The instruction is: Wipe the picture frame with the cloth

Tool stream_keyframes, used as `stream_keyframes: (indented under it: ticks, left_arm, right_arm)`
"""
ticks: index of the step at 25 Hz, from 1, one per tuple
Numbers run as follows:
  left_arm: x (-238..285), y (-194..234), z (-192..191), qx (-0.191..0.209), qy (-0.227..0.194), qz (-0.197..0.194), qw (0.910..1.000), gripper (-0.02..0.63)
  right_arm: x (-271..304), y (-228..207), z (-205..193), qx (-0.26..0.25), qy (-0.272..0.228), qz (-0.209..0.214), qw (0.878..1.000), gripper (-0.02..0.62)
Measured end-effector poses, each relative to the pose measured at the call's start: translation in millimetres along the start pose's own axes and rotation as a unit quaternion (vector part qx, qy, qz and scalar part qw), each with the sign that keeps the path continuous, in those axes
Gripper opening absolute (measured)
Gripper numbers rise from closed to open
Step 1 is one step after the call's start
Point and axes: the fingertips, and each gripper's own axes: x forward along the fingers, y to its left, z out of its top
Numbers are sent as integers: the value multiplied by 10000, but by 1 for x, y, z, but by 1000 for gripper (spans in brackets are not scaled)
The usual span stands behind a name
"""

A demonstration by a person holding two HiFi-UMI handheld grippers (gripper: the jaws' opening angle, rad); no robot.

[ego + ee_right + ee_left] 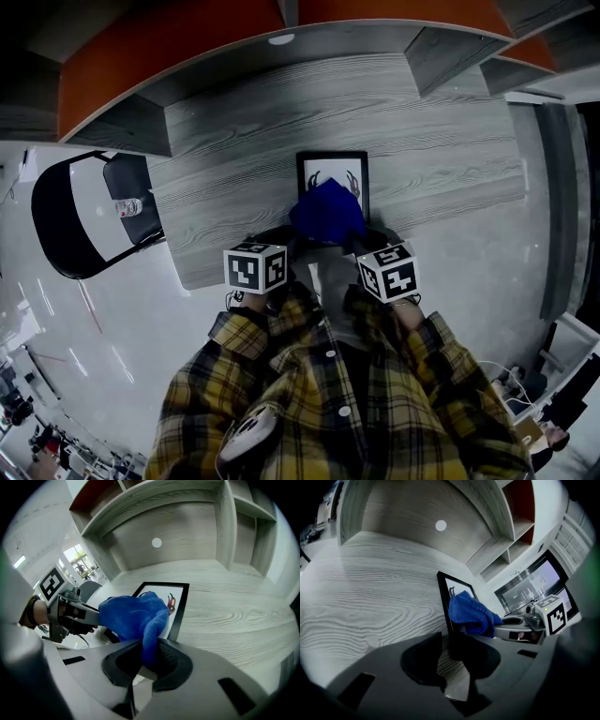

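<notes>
My right claw (pixel 145 660) is pinching a fold of the blue cloth (pixel 133 613) and bunching it over the near half of the picture frame (pixel 332 157). The frame is lying flat near the tabletop's (pixel 441 159) near edge. My left claw (pixel 449 667) is gaping wide at the frame's near left corner, gripping nothing. I'm judging the wipe is only beginning. Next I'm pressing the cloth flat and sweeping it toward the far edge.

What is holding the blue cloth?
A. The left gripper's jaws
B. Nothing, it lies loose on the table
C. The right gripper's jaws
C: the right gripper view shows the blue cloth pinched in the jaws of the right gripper, over the picture frame.
</notes>
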Motion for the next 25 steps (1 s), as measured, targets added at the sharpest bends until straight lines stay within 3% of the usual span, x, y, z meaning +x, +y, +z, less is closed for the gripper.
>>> stream_keyframes:
  ticks: [14,19,25]
  left_arm:
    - [0,-4,4,81,-2,-13,10000,98]
    - [-1,-4,3,128,14,13,9999,97]
    - [5,-13,7,373,44,9,9993,74]
  right_arm:
    - [-35,-75,-15,584,-131,-794,9951,41]
    - [-56,-68,11,773,-663,-596,9930,41]
    - [-111,-38,77,743,-1784,-112,9811,41]
